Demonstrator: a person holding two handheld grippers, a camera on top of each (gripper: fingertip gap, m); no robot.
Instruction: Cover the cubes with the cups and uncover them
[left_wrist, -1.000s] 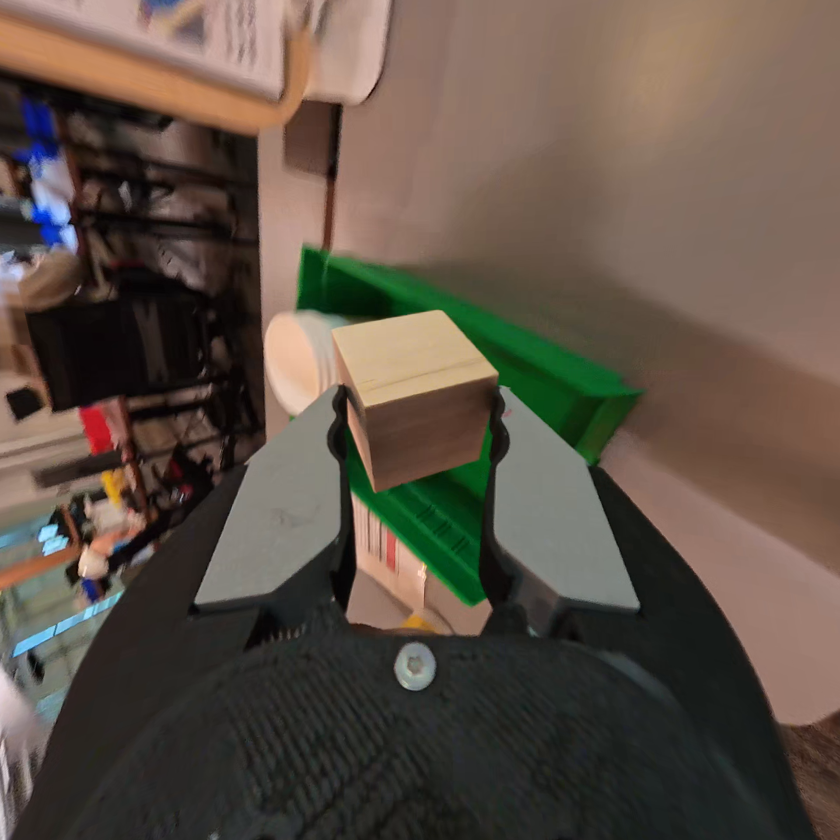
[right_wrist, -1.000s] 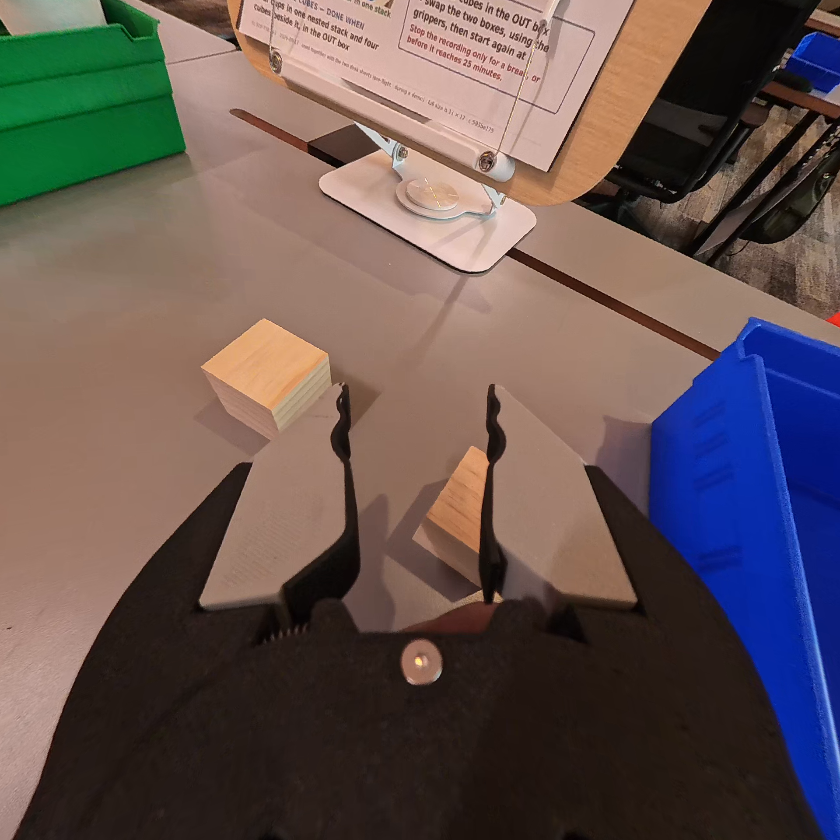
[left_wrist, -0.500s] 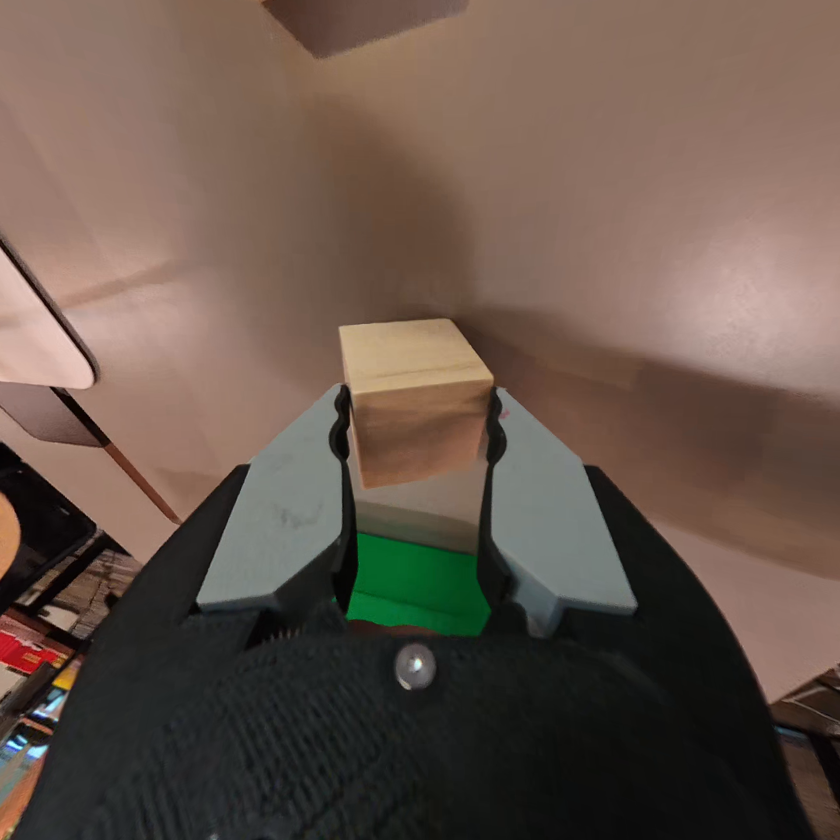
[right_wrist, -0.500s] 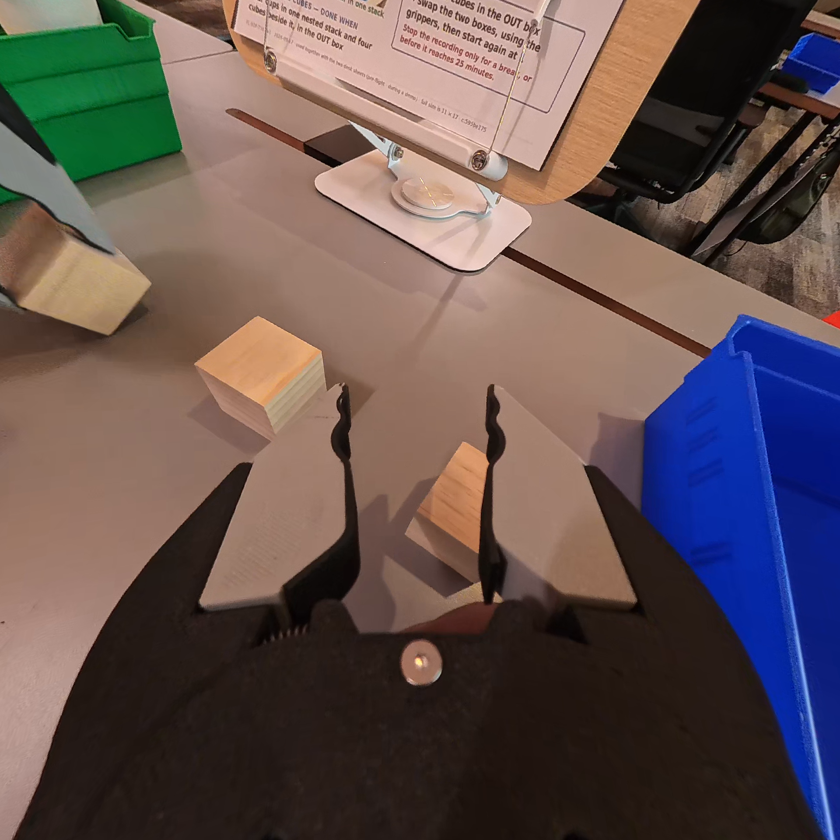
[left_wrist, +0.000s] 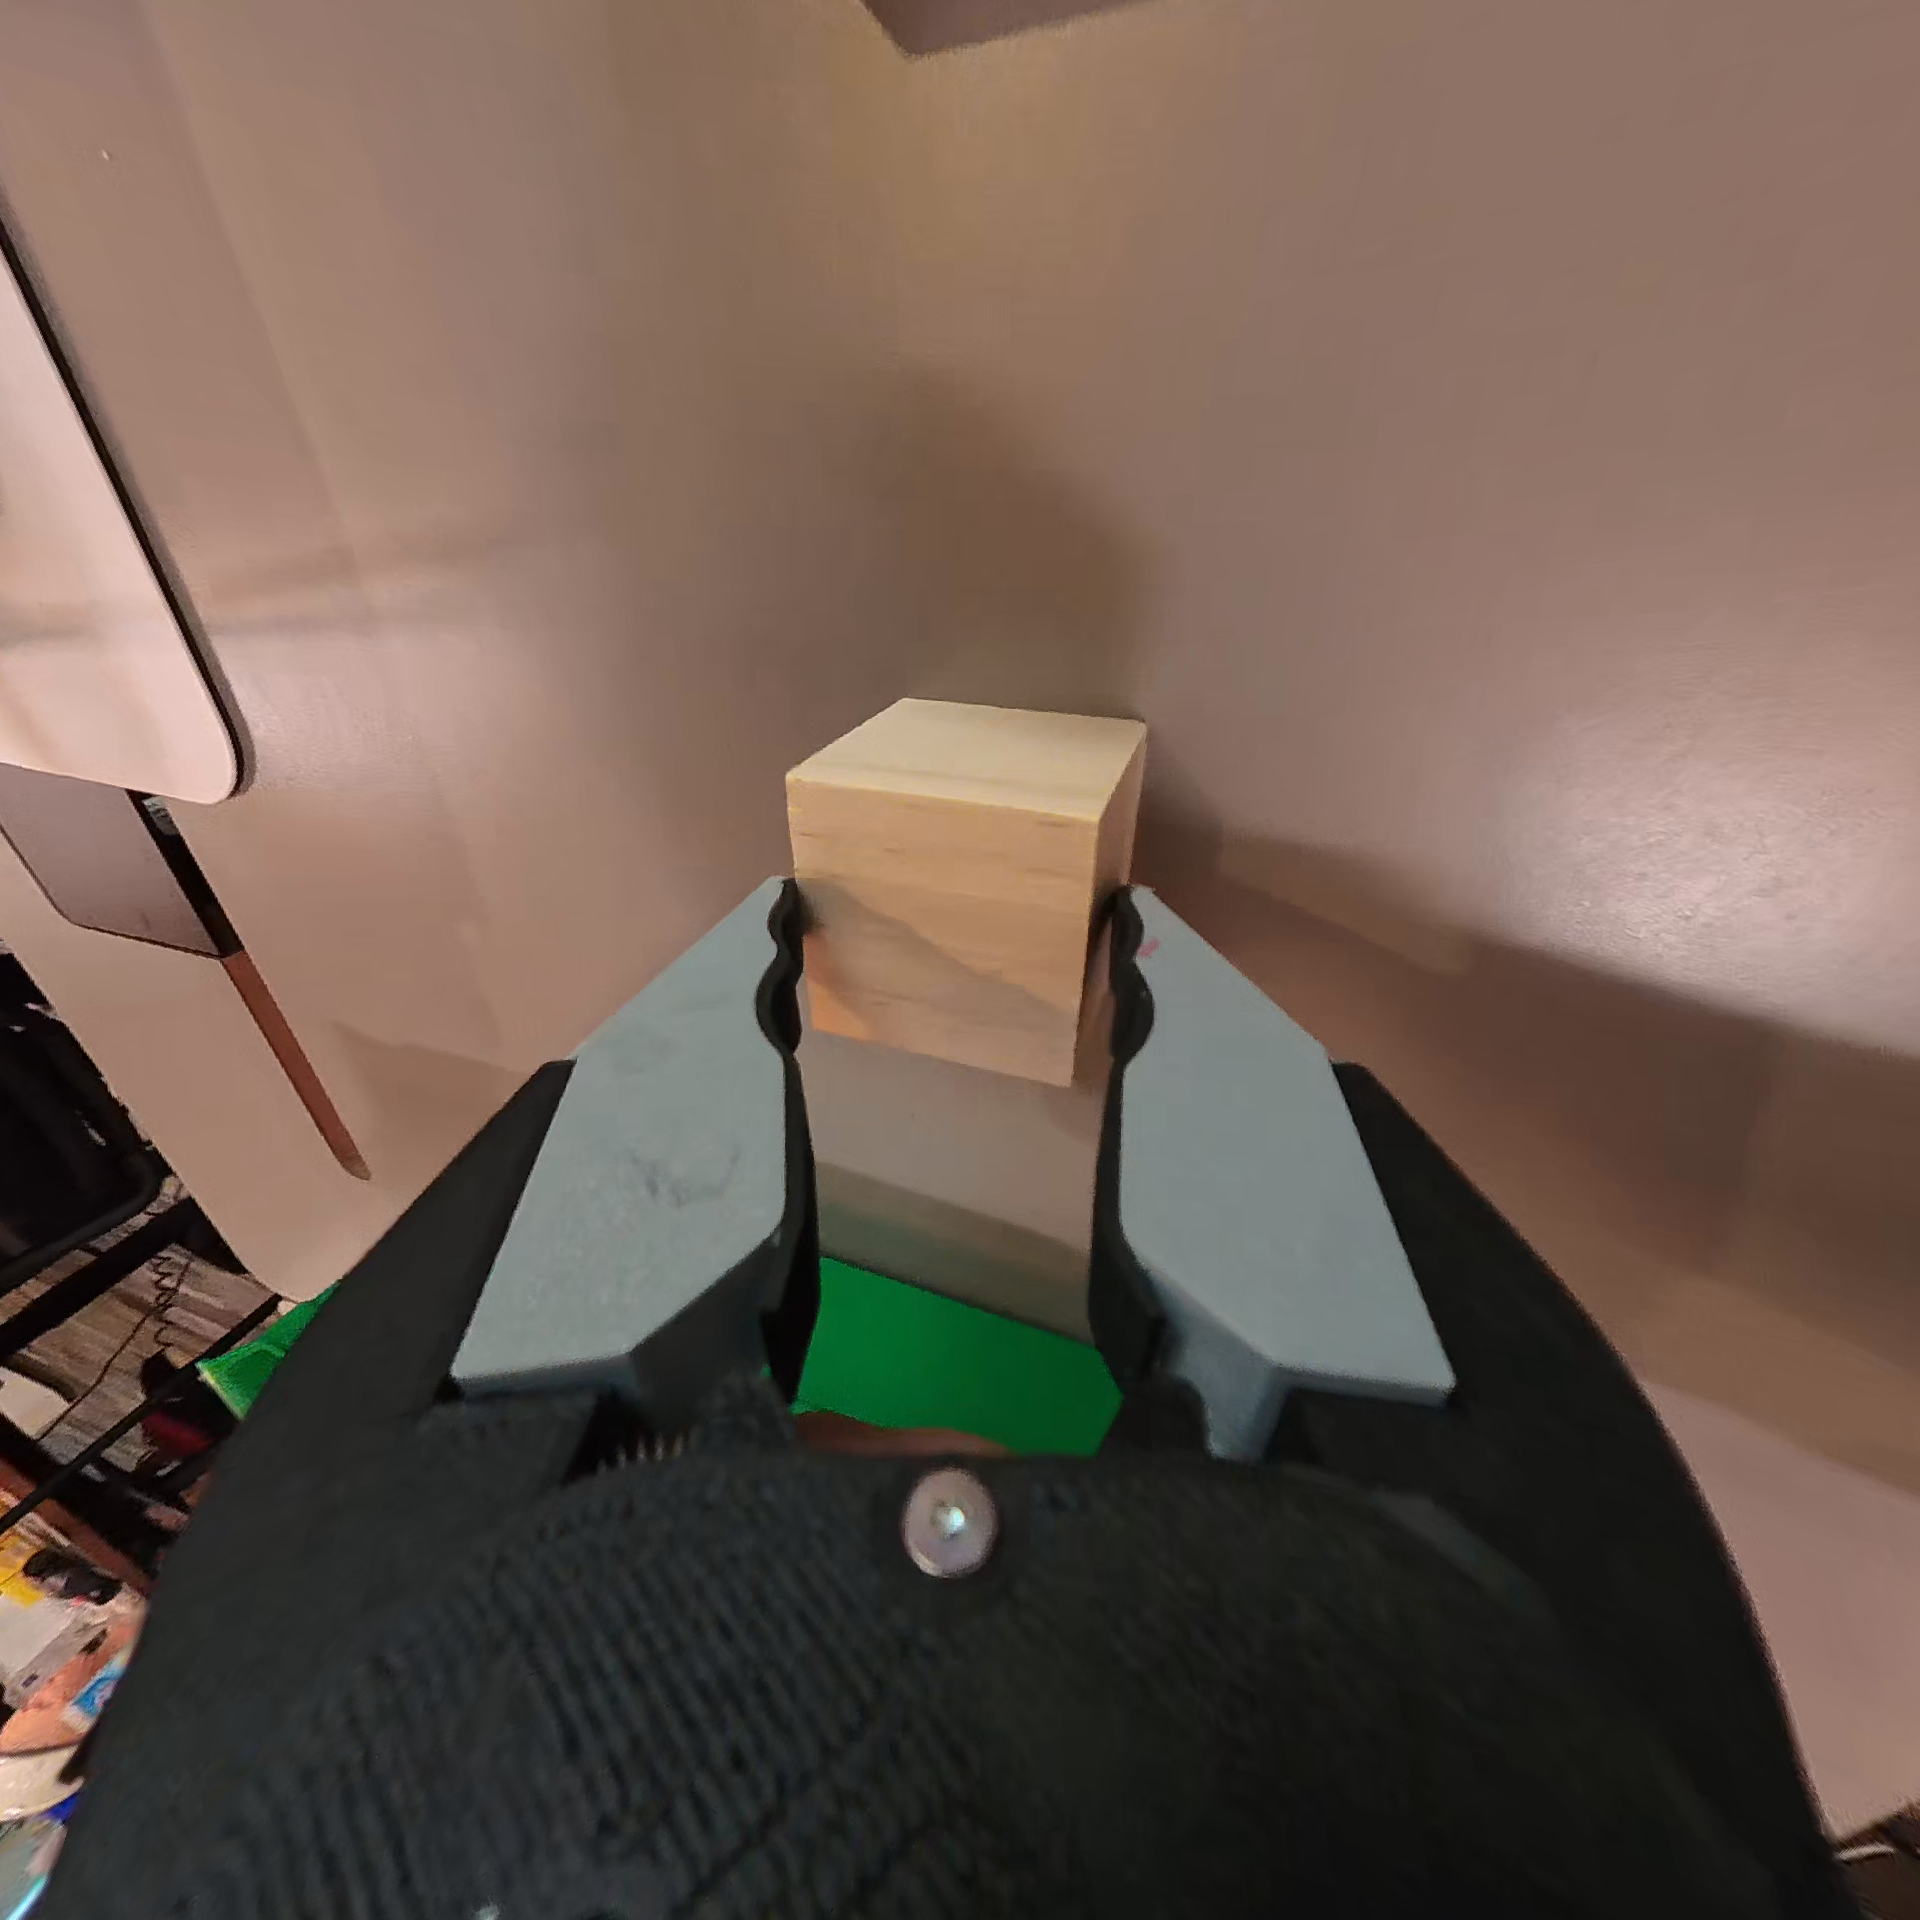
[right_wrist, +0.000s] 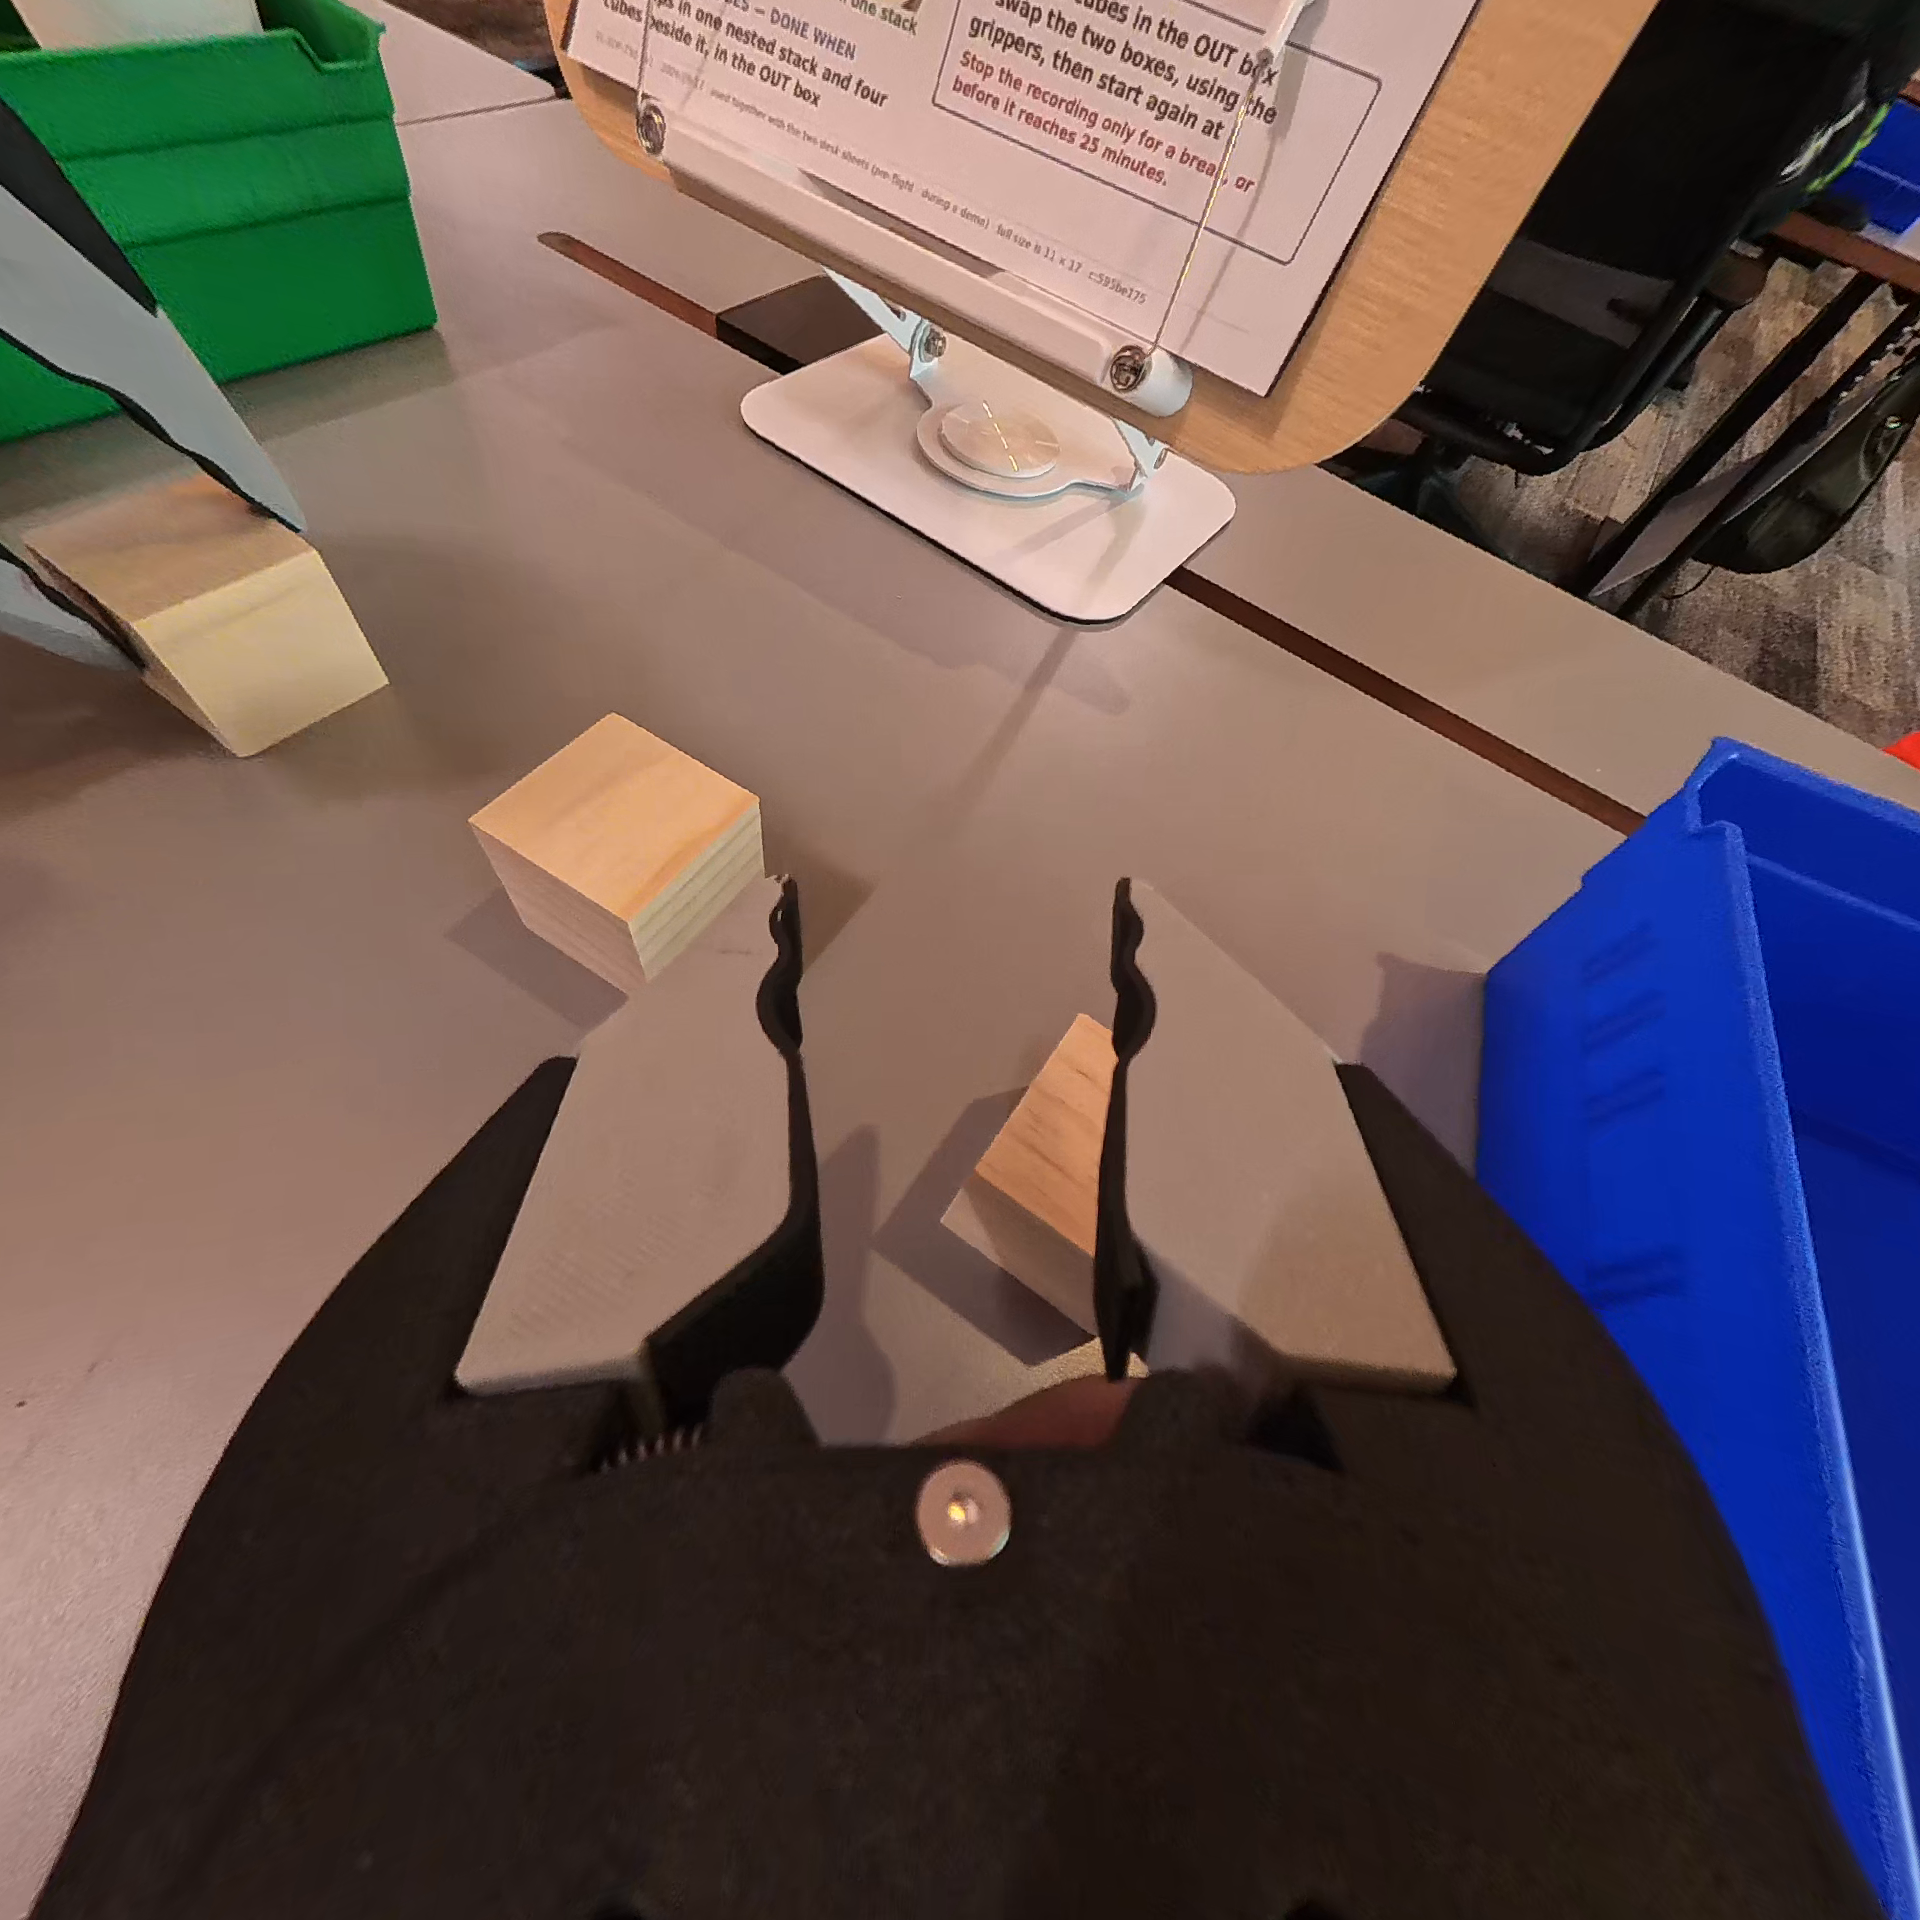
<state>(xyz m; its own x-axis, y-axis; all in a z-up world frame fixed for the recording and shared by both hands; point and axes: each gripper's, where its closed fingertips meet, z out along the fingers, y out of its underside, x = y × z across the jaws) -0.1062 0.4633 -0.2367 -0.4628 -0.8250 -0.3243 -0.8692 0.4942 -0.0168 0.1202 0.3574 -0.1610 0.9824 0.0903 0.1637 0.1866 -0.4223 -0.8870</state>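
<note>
- Left gripper (left_wrist: 951, 977) is clamped on a pale wooden cube (left_wrist: 961, 883): both black pads press its opposite side faces, and the cube juts out past the fingertips.
- From the right wrist view, that held cube (right_wrist: 218, 623) sits low over the grey table (right_wrist: 935, 727), tilted, at the far left in front of the green bin (right_wrist: 239, 197); whether it touches the table cannot be told.
- Right gripper (right_wrist: 951, 935) hovers over the table with its jaws apart and nothing between the pads.
- A second wooden cube (right_wrist: 623, 842) stands on the table just beyond the right gripper's left fingertip.
- A third cube (right_wrist: 1049, 1153) lies on the table below the right finger, partly hidden by it.
- A blue bin (right_wrist: 1714, 1091) stands at the right edge.
- An instruction sheet on a wooden board with a white stand (right_wrist: 997, 468) stands farther back.
</note>
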